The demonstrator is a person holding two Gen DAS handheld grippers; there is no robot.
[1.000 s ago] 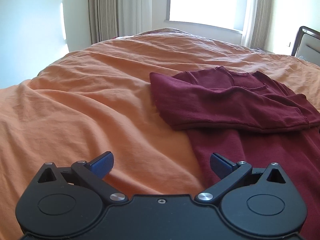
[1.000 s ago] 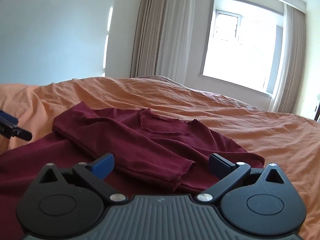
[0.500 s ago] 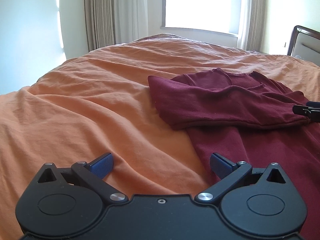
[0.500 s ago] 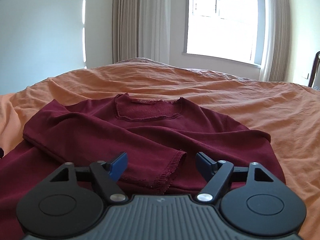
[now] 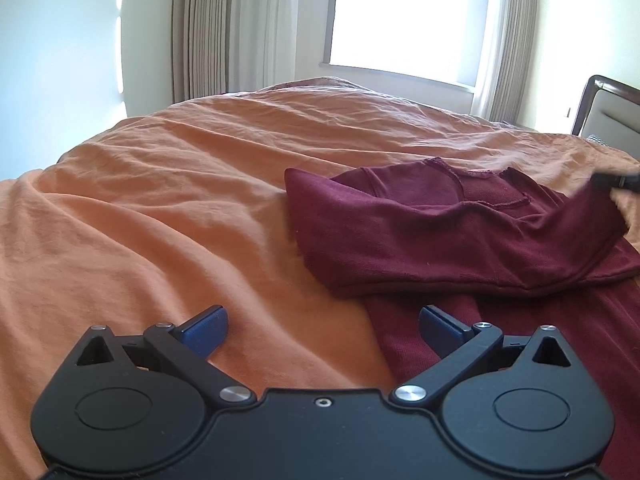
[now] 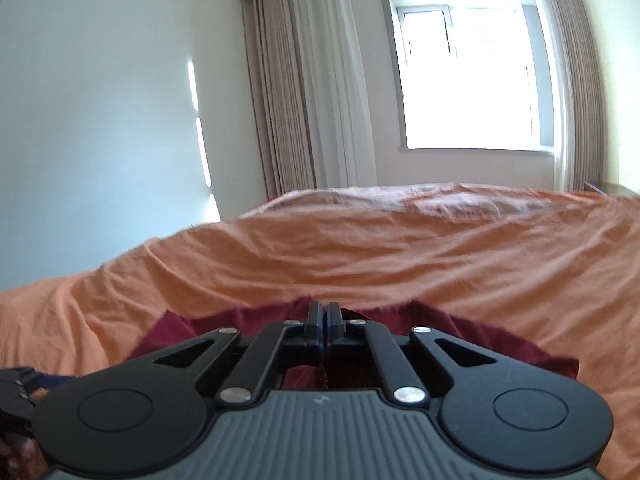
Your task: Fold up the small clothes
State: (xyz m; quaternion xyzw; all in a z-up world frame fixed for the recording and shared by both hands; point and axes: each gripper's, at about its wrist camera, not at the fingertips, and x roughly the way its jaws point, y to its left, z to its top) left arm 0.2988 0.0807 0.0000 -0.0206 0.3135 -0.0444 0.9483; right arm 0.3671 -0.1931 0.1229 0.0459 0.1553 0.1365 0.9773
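On bed, centre frame: orange duvet [image 5: 168, 208], rumpled. Maroon long-sleeved top [image 5: 460, 240] lies right of centre, sleeve folded across. Left gripper [image 5: 322, 326] released, empty. Right gripper [image 6: 323, 316] clenched on top's cuff, lifted. Curtains [image 6: 304, 92], window [image 6: 472, 80] behind. No legible writing.

matte black two-finger left gripper [image 5: 322, 330] with blue finger pads [image 5: 206, 326], silver pivot screws and round side discs; matching black right gripper [image 6: 325, 316] has a ribbed grey top plate.
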